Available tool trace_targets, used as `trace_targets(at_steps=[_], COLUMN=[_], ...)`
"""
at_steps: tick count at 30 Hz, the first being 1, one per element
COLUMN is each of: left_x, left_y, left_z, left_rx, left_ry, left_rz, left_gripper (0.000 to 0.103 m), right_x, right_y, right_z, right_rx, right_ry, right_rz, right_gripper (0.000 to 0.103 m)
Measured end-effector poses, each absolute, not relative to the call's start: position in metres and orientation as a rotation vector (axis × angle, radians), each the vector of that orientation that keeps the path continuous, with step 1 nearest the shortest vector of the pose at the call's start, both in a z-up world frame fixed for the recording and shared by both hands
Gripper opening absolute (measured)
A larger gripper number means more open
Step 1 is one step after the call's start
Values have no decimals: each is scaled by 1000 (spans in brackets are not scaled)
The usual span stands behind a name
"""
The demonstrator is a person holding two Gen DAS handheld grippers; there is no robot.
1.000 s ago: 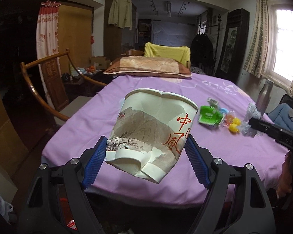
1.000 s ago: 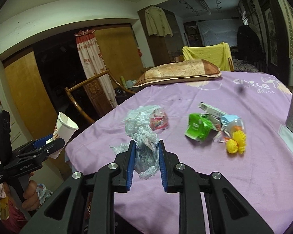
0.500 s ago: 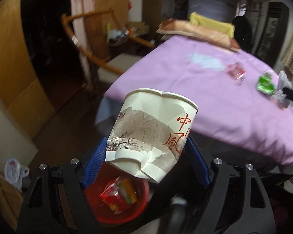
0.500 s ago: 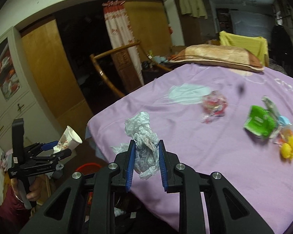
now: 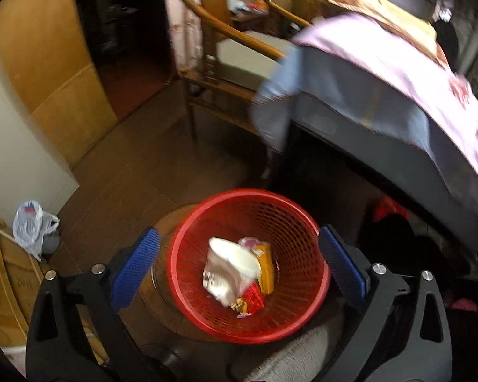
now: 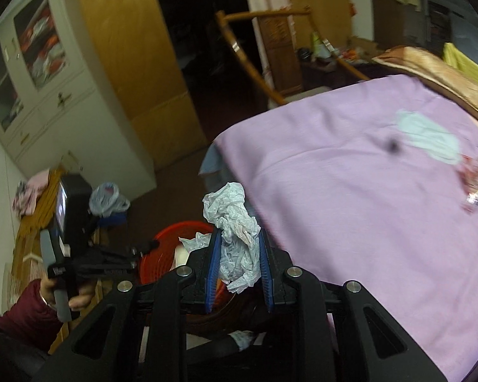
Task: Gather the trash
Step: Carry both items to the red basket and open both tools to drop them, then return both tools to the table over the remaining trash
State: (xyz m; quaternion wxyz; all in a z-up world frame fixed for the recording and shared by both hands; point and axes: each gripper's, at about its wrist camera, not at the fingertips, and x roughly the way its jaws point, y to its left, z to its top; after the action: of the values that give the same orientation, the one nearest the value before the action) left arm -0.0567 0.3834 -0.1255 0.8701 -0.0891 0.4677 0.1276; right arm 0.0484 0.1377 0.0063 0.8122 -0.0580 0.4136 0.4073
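L gripper [image 5: 239, 259] jaws opening, empty, paper cup [image 5: 229, 270] now dropped in red basket [image 5: 302, 229]; R gripper [image 6: 239, 264] clamped on crumpled plastic [image 6: 235, 238], next to bin.

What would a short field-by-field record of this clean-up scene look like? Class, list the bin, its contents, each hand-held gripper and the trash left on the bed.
bin: red mesh basket on the floor beside the bed
in bin: paper cup, snack wrappers
left hand-held gripper: above the basket, jaws opening, nothing between them
right hand-held gripper: shut on crumpled plastic wrap, near the bed's edge
on bed: red-printed clear wrapper on the purple sheet
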Motion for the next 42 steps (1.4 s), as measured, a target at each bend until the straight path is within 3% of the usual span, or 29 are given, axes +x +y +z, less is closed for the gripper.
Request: trace_targets(at_steps=[5,7,8,9,10,19,32,36,42], left_x=[-74,-78,-81,-85,-88,-79,-45,-33,-10], left_y=[426,436,441,447,451,442,323,274,183], left_z=[-126,-127,-127,-127,-126,-118,-51,-33,-20], left_rx=[-238,-264,-274,-283,-287,-273,-64,-15,73], left_ry=[935,926,922,917,913,900,807,790,782], left_rz=[390,417,428,439,448,446,282,210,75], left_gripper=[96,96,96,96,96,96,96,96,96], right_x=[44,42,39,36,33,38,38,33,36], right_y=[191,211,223,233,241,225,99,39,-63], right_z=[-16,-23,-27,-30,-33,-25,18,26,25], right_rx=[-194,-221,-239,-256,-271,-242,-66,11,149], right_ry=[963,986,1000,1012,1019,997,808,735,658], right_rz=[952,992,1022,1049,1058,1035,871,794,655], right_gripper=[23,28,37,53,57,58,66,76,83])
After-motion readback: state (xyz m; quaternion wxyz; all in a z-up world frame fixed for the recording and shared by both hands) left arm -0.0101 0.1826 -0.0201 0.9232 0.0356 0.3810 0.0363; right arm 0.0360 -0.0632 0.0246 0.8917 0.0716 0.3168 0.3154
